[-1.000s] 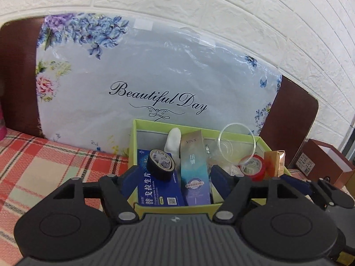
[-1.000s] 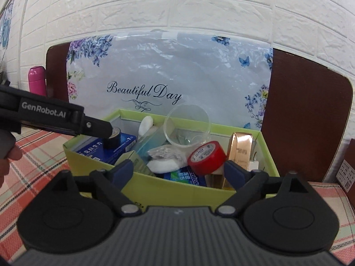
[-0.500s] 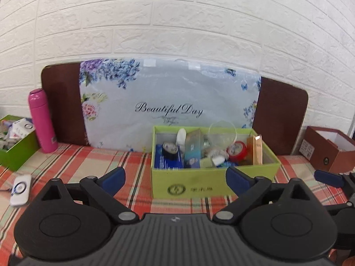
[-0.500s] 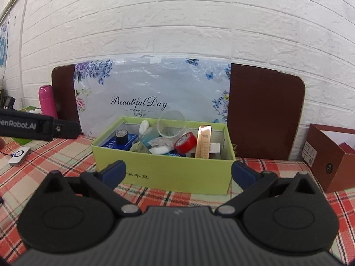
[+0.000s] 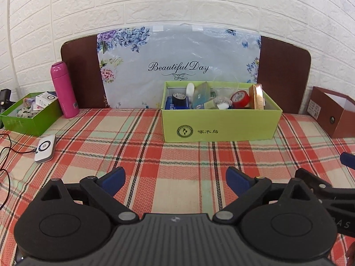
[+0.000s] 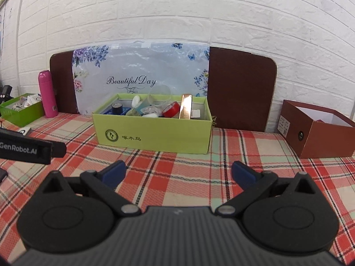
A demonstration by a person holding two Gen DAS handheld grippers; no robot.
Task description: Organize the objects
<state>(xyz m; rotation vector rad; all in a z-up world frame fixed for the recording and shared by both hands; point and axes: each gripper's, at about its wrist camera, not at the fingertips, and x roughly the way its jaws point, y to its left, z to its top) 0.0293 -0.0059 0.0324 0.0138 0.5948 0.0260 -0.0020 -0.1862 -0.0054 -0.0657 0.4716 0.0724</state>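
A light green box (image 5: 221,124) stands on the plaid tablecloth near the wall. It also shows in the right wrist view (image 6: 153,133). It holds a black tape roll (image 5: 179,97), a red tape roll (image 5: 240,97), a gold box (image 5: 257,96), a clear cup (image 6: 160,94) and other small items. My left gripper (image 5: 175,180) is open and empty, well in front of the box. My right gripper (image 6: 178,175) is open and empty, also in front of the box.
A pink bottle (image 5: 64,89) and a dark green box (image 5: 28,115) of small items stand at the left. A white device (image 5: 45,148) with a cable lies nearby. A brown box (image 6: 317,128) stands at the right. A floral board (image 5: 177,66) leans on the brick wall.
Both grippers have pulled back from above the light green box. The box now looks farther away, and more of the table shows. Both stay open and empty.
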